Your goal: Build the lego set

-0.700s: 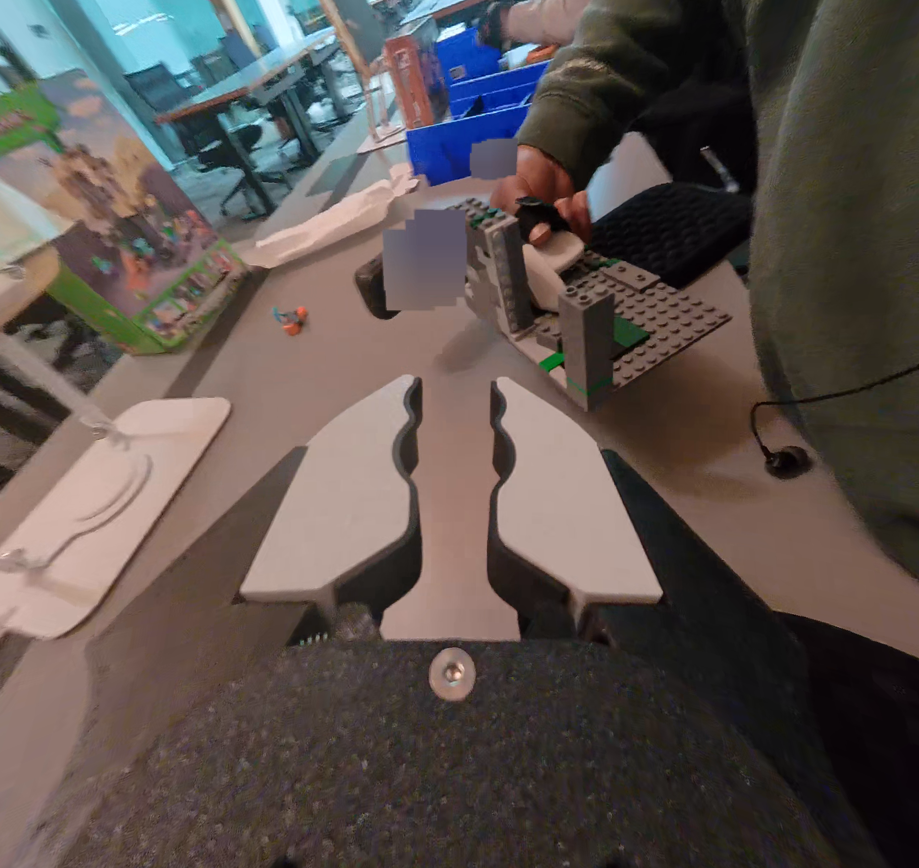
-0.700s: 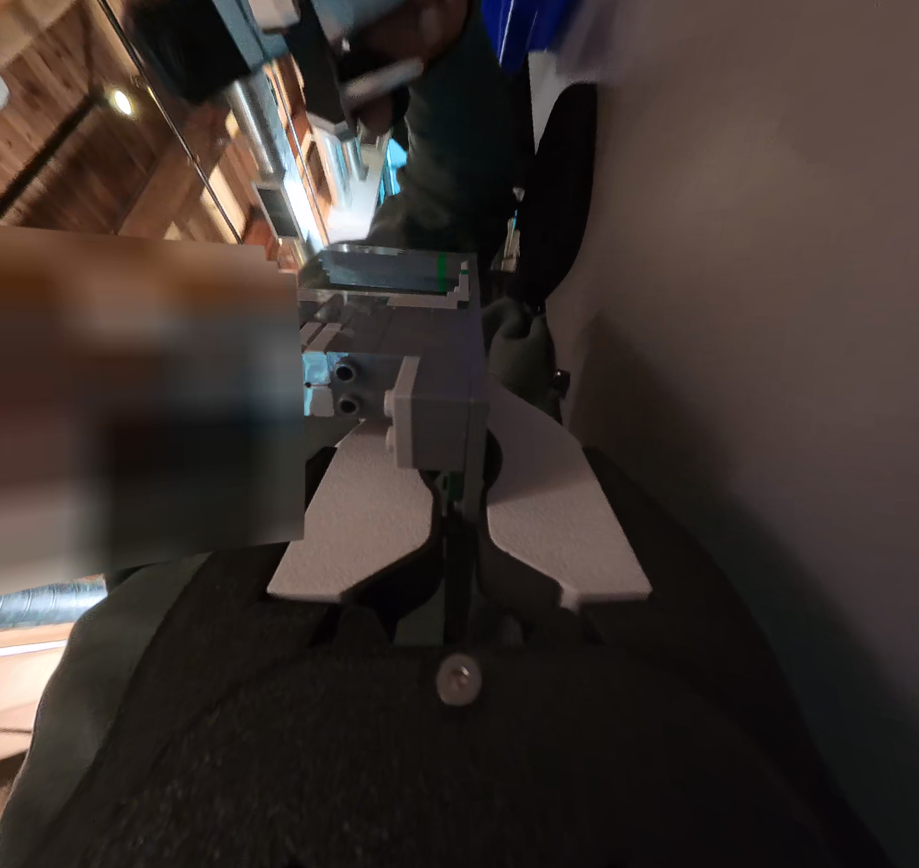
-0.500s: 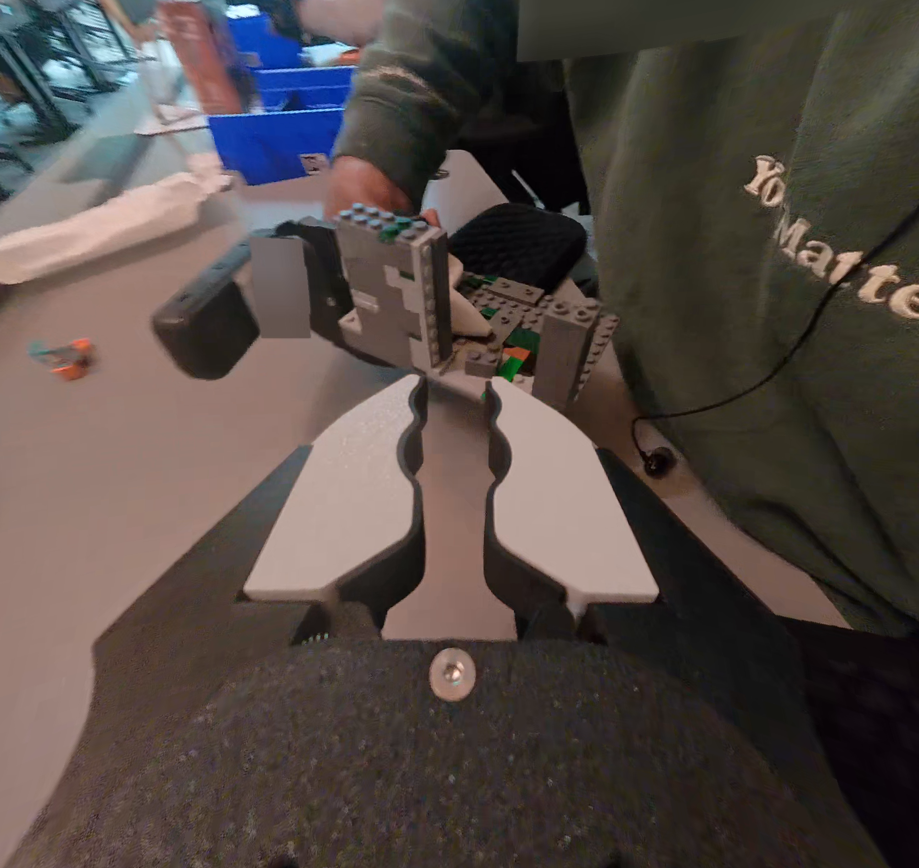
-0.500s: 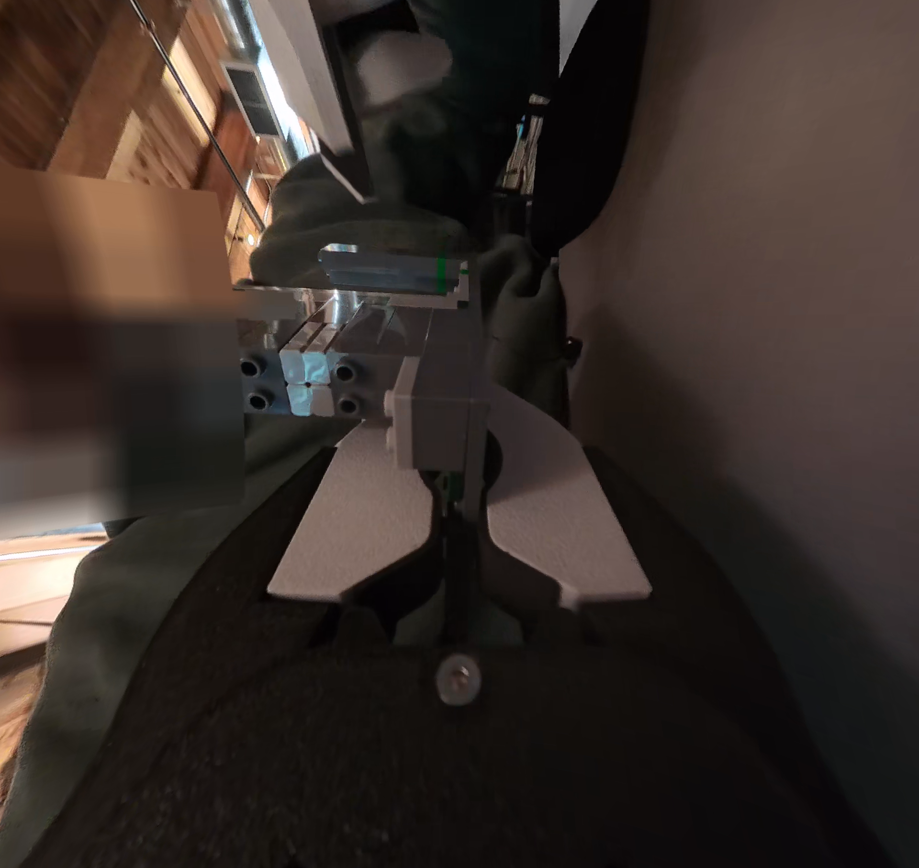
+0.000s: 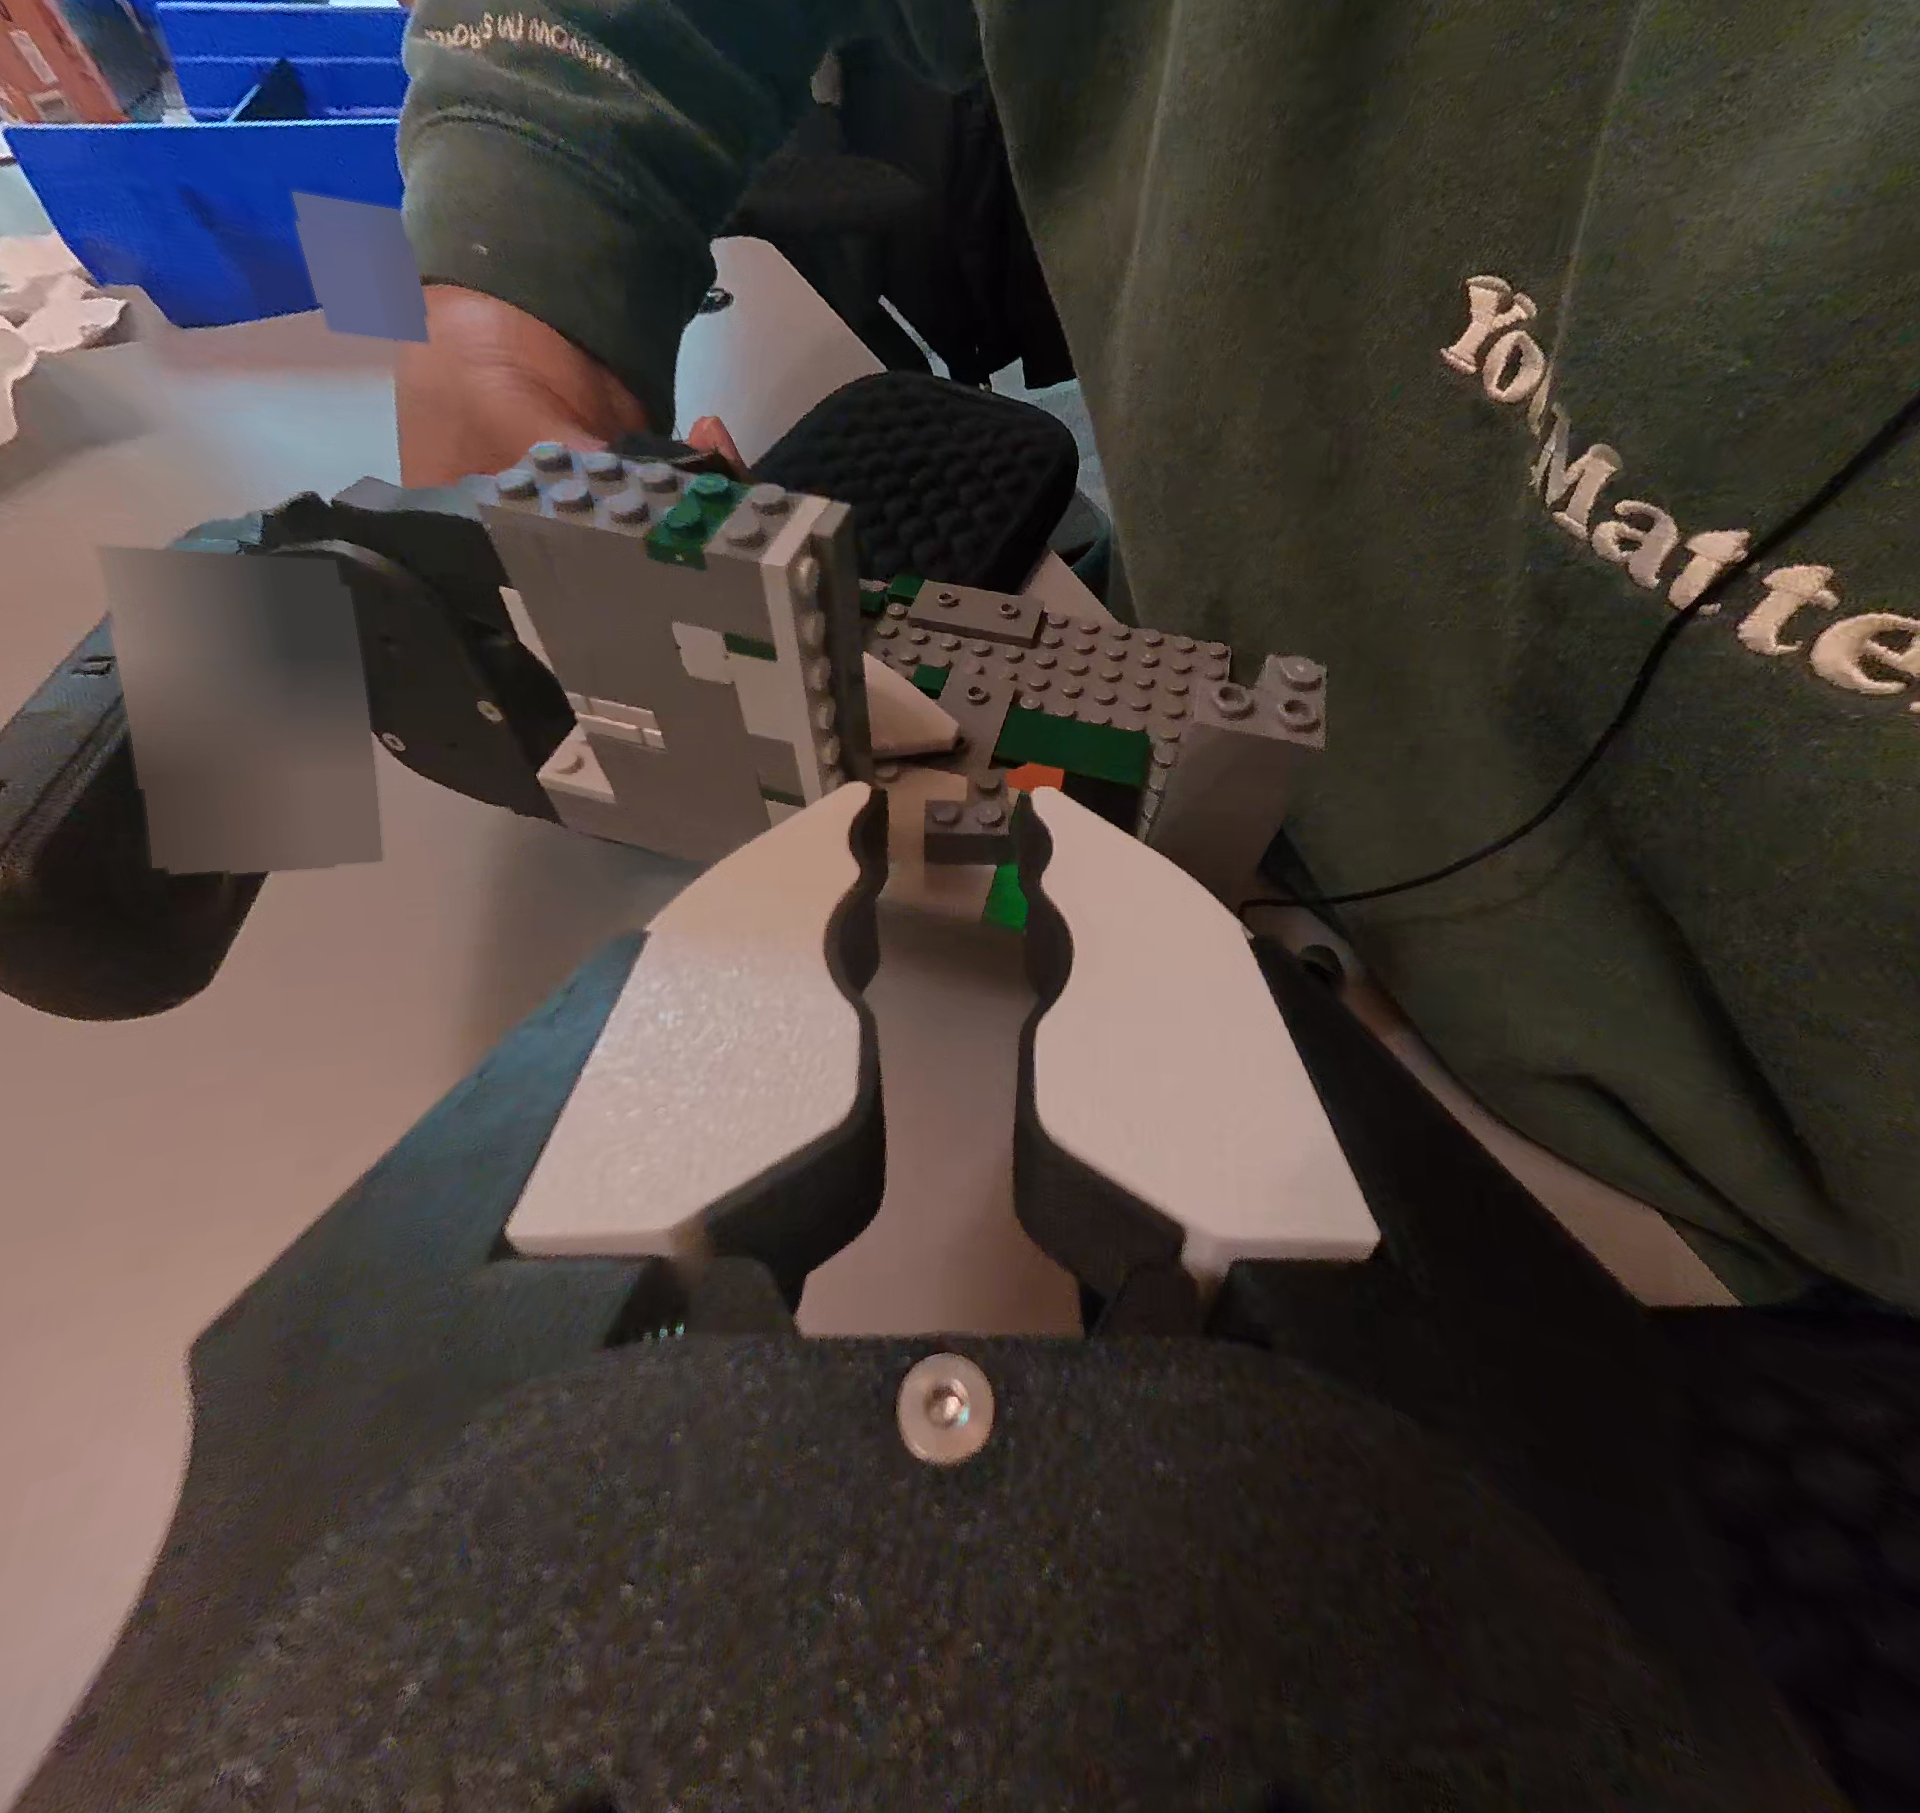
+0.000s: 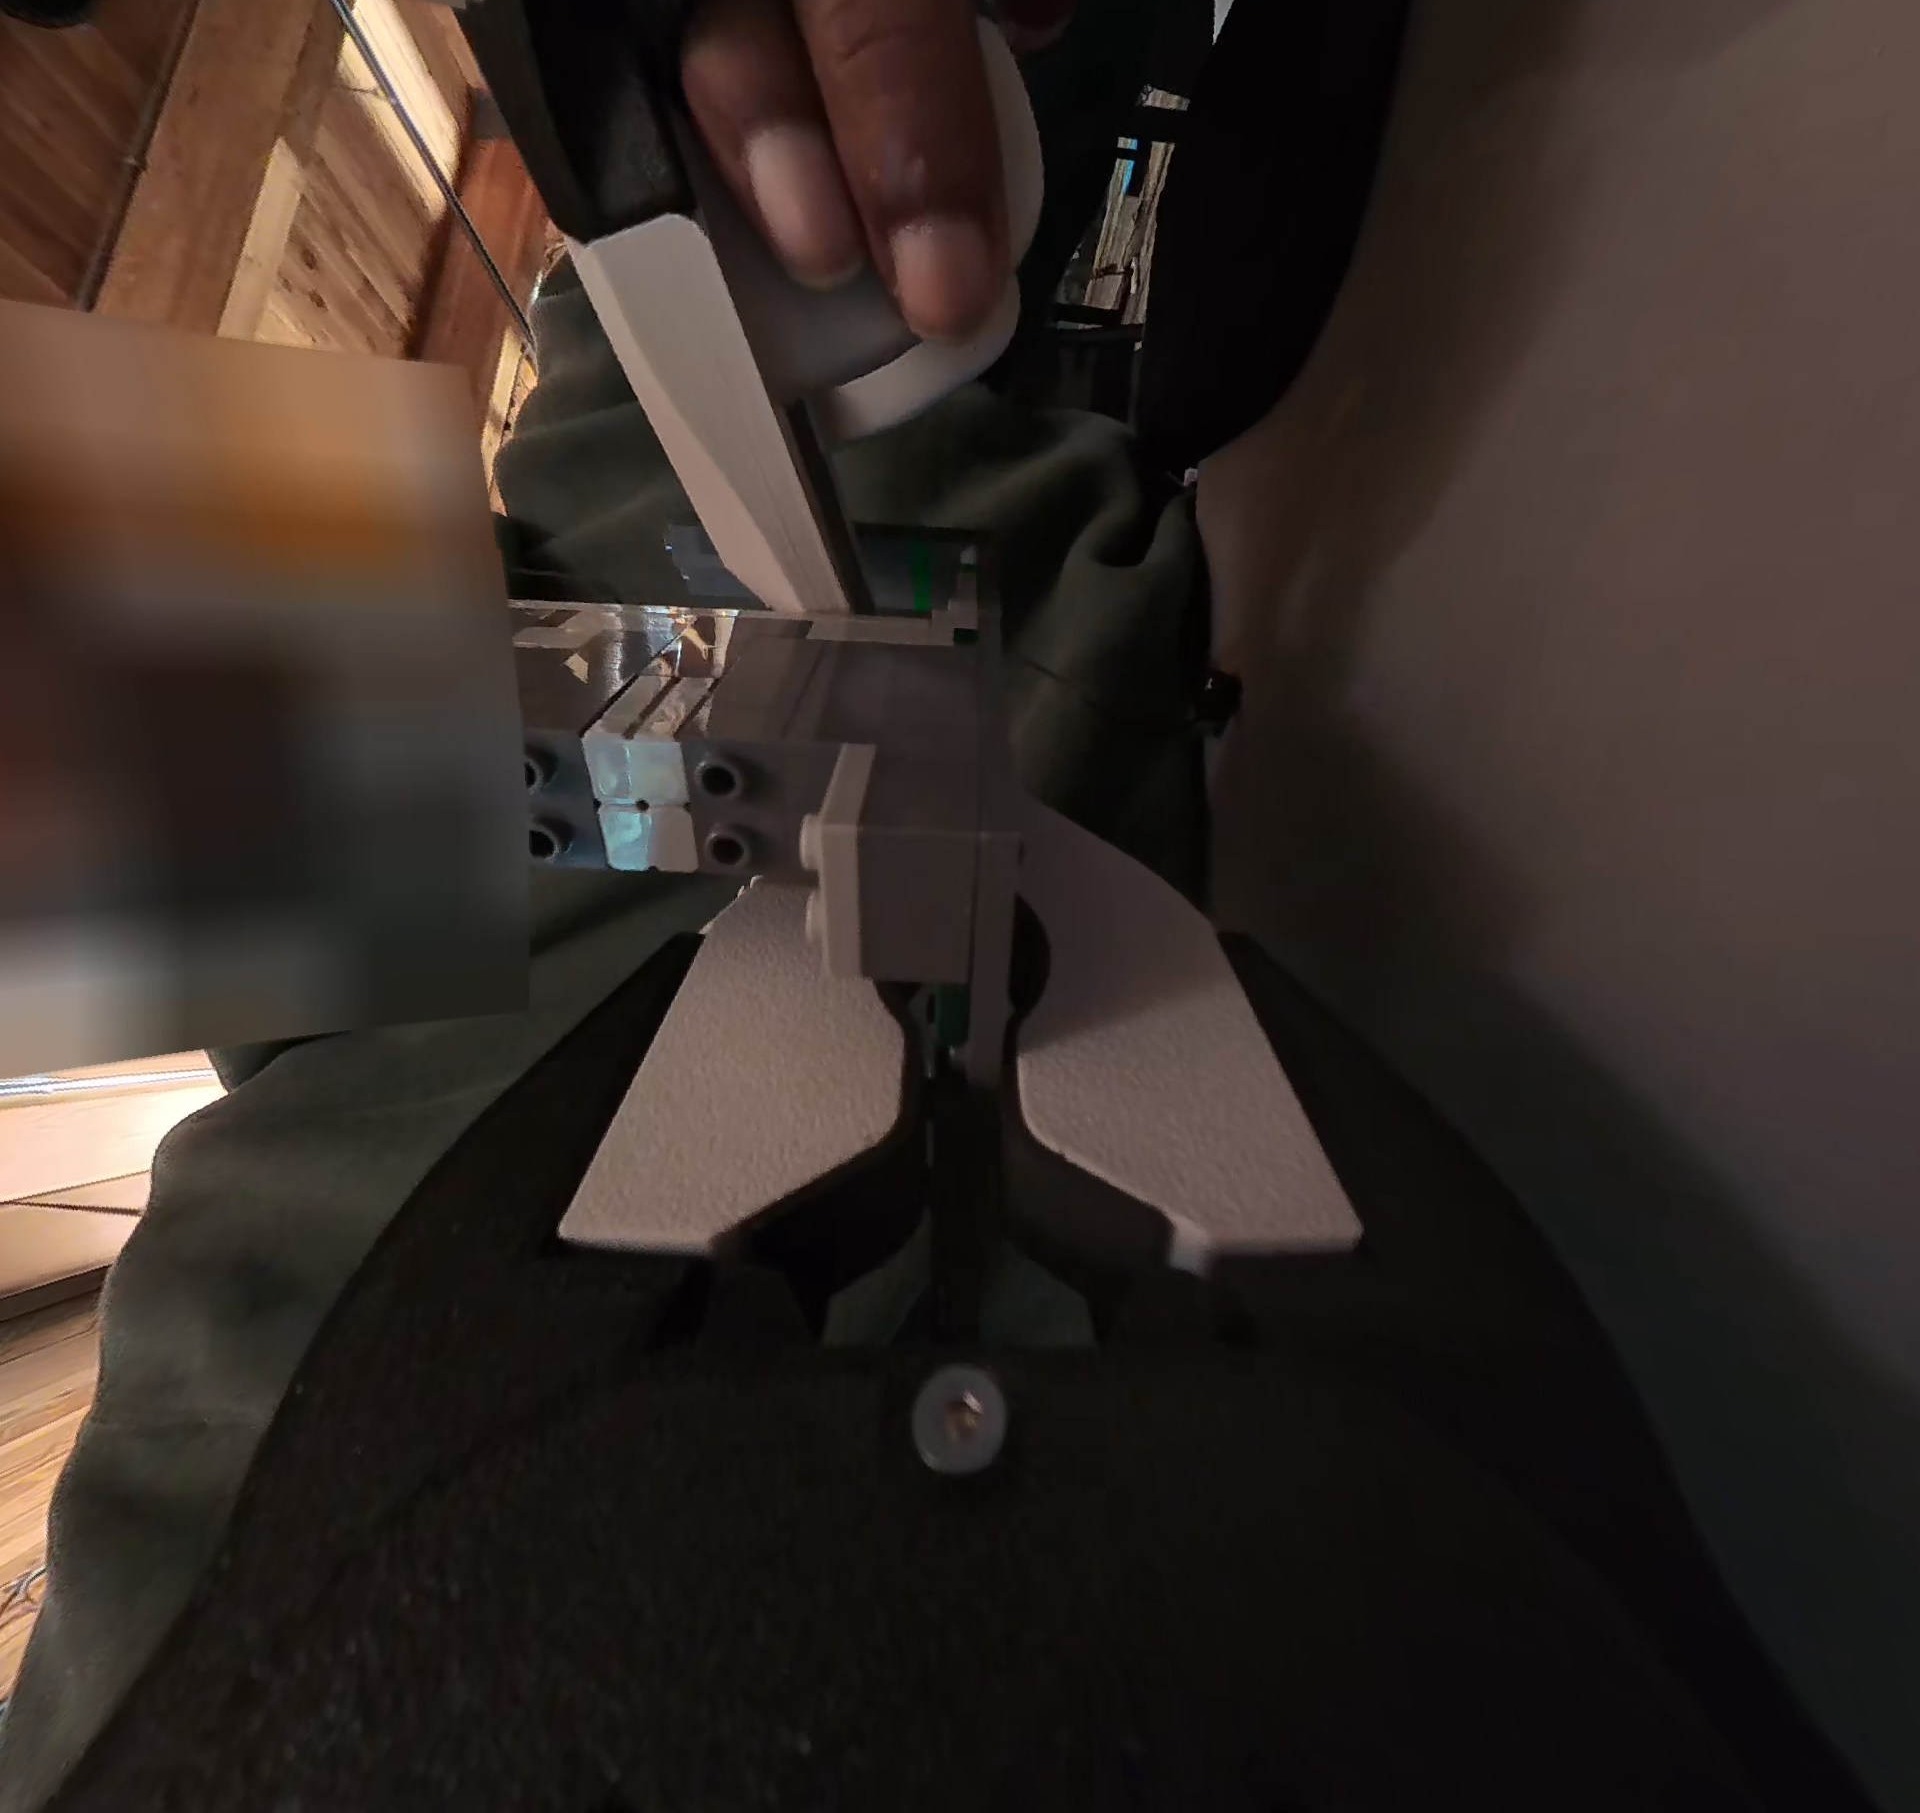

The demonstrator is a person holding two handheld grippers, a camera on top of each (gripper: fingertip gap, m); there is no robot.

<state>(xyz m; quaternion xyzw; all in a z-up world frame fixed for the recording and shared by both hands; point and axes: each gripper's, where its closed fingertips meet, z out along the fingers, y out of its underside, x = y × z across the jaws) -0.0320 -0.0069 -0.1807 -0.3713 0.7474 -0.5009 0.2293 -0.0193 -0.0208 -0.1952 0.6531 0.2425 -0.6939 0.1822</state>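
I've swung my left hand-held gripper [image 5: 951, 807] in, jaws narrowly parted and empty, fingertips now bracketing a small dark grey plate [image 5: 968, 821] on the lego build [image 5: 1049, 693]. My right hand-held gripper [image 6: 961, 974] stays clamped on the build's edge, so a pinch looks next.

Blue bins [image 5: 197, 205] stand at the grey table's [image 5: 208, 1088] far edge (crumpled white paper [image 5: 42, 309] just beside them).

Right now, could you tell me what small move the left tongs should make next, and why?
Probably ease forward and close: the left tongs are open around a small dark grey brick on the lego build, which the right tongs hold clamped.
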